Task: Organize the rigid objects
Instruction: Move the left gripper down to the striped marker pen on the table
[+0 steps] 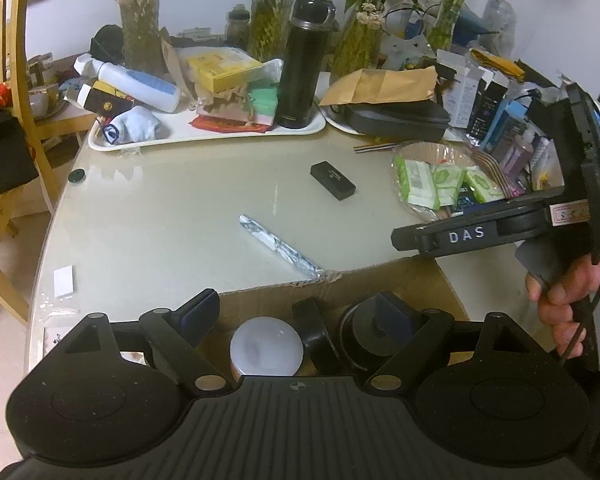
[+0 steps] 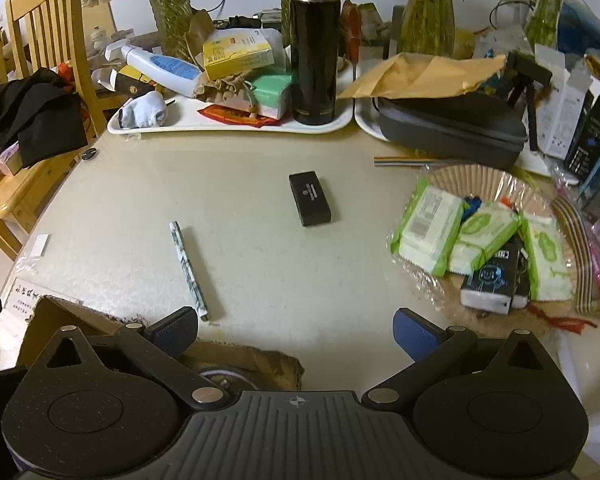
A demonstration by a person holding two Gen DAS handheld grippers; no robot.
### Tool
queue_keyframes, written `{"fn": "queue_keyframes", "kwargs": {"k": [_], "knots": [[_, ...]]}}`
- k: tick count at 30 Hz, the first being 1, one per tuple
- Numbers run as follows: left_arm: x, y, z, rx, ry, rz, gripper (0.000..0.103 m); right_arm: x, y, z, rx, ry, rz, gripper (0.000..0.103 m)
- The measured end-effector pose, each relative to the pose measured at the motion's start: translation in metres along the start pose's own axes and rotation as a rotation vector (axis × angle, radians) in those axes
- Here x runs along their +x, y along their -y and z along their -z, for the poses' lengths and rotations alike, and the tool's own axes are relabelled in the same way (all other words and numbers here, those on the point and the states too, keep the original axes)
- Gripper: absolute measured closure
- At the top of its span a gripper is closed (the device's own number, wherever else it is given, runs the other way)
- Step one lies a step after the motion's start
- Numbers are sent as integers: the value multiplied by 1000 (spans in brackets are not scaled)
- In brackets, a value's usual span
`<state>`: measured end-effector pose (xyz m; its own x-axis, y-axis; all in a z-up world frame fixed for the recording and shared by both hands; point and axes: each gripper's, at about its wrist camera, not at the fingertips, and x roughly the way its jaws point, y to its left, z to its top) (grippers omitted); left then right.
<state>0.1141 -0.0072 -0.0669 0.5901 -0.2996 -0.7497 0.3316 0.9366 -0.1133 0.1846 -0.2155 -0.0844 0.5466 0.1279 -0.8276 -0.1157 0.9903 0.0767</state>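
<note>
The left gripper (image 1: 296, 312) and right gripper (image 2: 296, 330), fingers spread empty, risk rolling the slim patterned pen (image 2: 190, 270) off the table (image 2: 260, 240).

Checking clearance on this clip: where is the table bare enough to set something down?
Bare: the middle, between the tray, black box and pen, and left of the pen. Crowded: the back edge and right side around the wipes.
</note>
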Motion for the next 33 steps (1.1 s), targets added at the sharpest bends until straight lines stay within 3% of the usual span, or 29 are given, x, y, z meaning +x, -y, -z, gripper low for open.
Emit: {"fn": "queue_keyframes", "kwargs": {"k": [14, 33], "knots": [[19, -1, -13, 12, -9, -22, 18, 19, 1, -21, -39, 8, 22, 0], [86, -4, -44, 2, -95, -42, 19, 19, 13, -36, -7, -4, 37, 0]]}}
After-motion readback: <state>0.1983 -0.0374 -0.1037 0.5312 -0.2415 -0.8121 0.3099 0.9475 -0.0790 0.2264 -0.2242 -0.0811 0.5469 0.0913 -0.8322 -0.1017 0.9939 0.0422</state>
